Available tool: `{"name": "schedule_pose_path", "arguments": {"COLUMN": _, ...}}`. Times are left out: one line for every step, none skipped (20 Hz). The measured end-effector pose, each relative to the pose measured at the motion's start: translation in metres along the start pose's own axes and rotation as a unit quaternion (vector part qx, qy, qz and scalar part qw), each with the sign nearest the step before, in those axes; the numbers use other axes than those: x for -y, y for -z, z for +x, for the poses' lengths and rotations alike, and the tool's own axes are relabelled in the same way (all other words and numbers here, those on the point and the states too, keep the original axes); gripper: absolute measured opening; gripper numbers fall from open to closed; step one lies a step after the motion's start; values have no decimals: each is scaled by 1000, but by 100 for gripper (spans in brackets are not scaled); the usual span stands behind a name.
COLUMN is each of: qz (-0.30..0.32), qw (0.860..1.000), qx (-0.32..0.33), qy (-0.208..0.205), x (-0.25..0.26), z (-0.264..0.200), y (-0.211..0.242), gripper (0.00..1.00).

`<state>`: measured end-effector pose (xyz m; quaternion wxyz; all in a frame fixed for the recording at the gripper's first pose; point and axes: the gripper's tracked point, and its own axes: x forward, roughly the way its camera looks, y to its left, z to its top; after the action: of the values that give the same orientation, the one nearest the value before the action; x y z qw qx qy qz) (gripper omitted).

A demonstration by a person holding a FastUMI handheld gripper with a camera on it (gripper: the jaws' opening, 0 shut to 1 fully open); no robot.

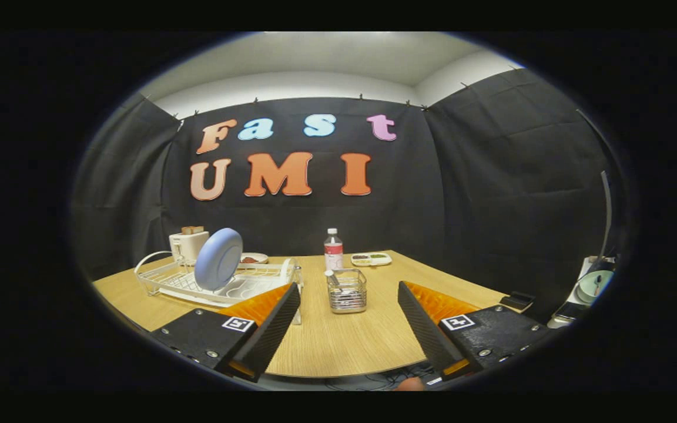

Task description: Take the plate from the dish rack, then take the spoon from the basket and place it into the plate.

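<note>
The wooden worktop (338,341) has bare room in its middle. The white dish rack (209,282) stands at its left, the pale blue plate (218,259) upright in it. The wire basket (347,290), with the spoon (332,278), sits ahead between the fingers. The hand-held gripper (347,326) is spread wide, empty. Best swing left, pinch the plate's rim, lift straight up clear of the wires.

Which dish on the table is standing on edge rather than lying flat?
The blue plate, upright in the white dish rack. The small dish behind it and the divided tray beside the bottle lie flat.
</note>
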<state>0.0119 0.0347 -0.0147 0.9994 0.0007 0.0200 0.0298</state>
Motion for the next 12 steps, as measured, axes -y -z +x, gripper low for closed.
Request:
{"name": "schedule_pose_path", "arguments": {"qz": -1, "qw": 1000, "qx": -1, "qy": -5, "x": -6, "z": 3, "y": -2, "gripper": 99}}
{"name": "schedule_pose_path", "arguments": {"qz": -2, "qw": 1000, "qx": 2, "qy": -10, "x": -13, "z": 7, "y": -6, "gripper": 99}}
{"name": "schedule_pose_path", "arguments": {"qz": -1, "qw": 1000, "qx": 4, "qy": -12, "x": -18, "z": 11, "y": -11, "gripper": 99}}
{"name": "schedule_pose_path", "arguments": {"qz": 0, "qw": 1000, "qx": 3, "qy": -20, "x": -28, "z": 17, "y": -15, "gripper": 99}}
{"name": "schedule_pose_path", "arguments": {"qz": -1, "qw": 1000, "qx": 2, "qy": -30, "x": -38, "z": 23, "y": -19, "gripper": 99}}
{"name": "schedule_pose_path", "arguments": {"qz": -5, "qw": 999, "qx": 4, "qy": -40, "x": -50, "z": 28, "y": -25, "gripper": 99}}
{"name": "schedule_pose_path", "arguments": {"qz": -9, "qw": 999, "qx": 7, "qy": -49, "x": -60, "z": 34, "y": -32, "gripper": 99}}
{"name": "schedule_pose_path", "arguments": {"qz": -12, "qw": 998, "qx": 10, "qy": -54, "x": -68, "z": 41, "y": -38, "gripper": 99}}
{"name": "schedule_pose_path", "arguments": {"qz": -12, "qw": 998, "qx": 12, "qy": -58, "x": -77, "z": 48, "y": -45, "gripper": 99}}
{"name": "schedule_pose_path", "arguments": {"qz": -11, "qw": 998, "qx": 13, "qy": -65, "x": -89, "z": 56, "y": -49, "gripper": 99}}
{"name": "schedule_pose_path", "arguments": {"qz": -8, "qw": 997, "qx": 10, "qy": -70, "x": -101, "z": 64, "y": -53, "gripper": 99}}
{"name": "schedule_pose_path", "arguments": {"qz": -7, "qw": 997, "qx": 9, "qy": -79, "x": -115, "z": 71, "y": -56, "gripper": 99}}
